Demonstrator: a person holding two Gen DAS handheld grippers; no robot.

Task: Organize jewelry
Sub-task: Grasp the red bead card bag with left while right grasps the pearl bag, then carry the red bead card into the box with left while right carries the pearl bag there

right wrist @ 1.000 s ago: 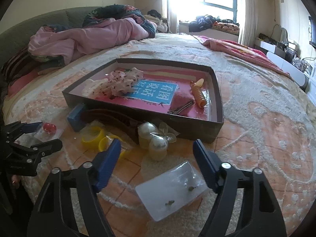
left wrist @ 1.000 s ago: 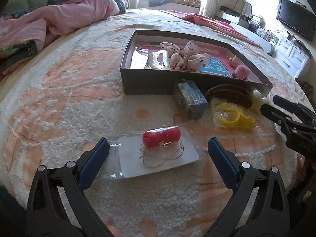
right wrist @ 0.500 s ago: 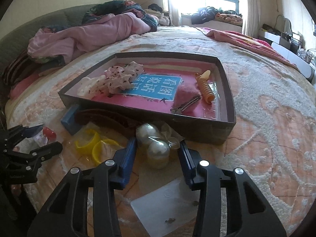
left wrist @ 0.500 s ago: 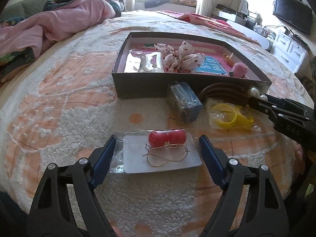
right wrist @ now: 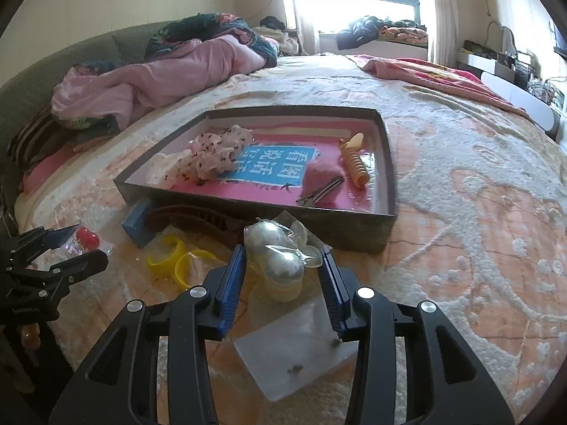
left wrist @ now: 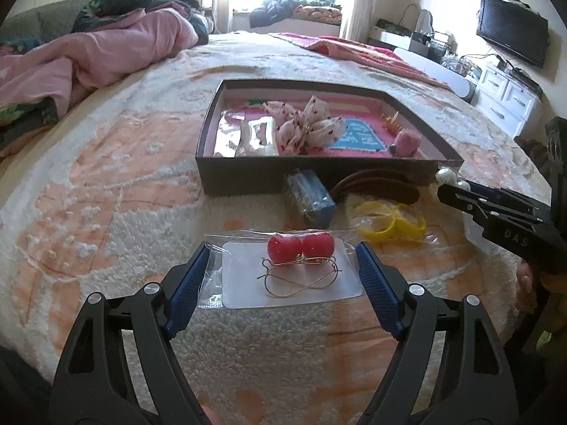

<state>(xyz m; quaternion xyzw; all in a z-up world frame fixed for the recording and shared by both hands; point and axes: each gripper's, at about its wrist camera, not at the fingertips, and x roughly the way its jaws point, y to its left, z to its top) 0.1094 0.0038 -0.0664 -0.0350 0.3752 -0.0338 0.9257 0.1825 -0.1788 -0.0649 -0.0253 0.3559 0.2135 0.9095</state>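
Note:
A clear bag with red ball earrings on a white card (left wrist: 290, 272) lies on the bedspread between the fingers of my left gripper (left wrist: 280, 265), which is open around it with both pads at the bag's edges. A bag of large pearl earrings (right wrist: 280, 262) lies between the fingers of my right gripper (right wrist: 281, 269), open and close on both sides. Behind them stands a dark shallow box (left wrist: 248, 173) (right wrist: 386, 223) holding a spotted bow (left wrist: 308, 127), an orange hair claw (right wrist: 354, 166) and a pink pouch (right wrist: 322, 177).
A blue packet (left wrist: 310, 196), a brown hair comb (left wrist: 375, 184) and yellow bangles in a bag (left wrist: 389, 223) lie in front of the box. A white card with small studs (right wrist: 297, 350) lies under my right gripper. A pink quilt (left wrist: 88, 53) lies at far left.
Both grippers moved forward and narrowed: the left around the red earring bag, the right from the white stud card up to the pearl earring bag.

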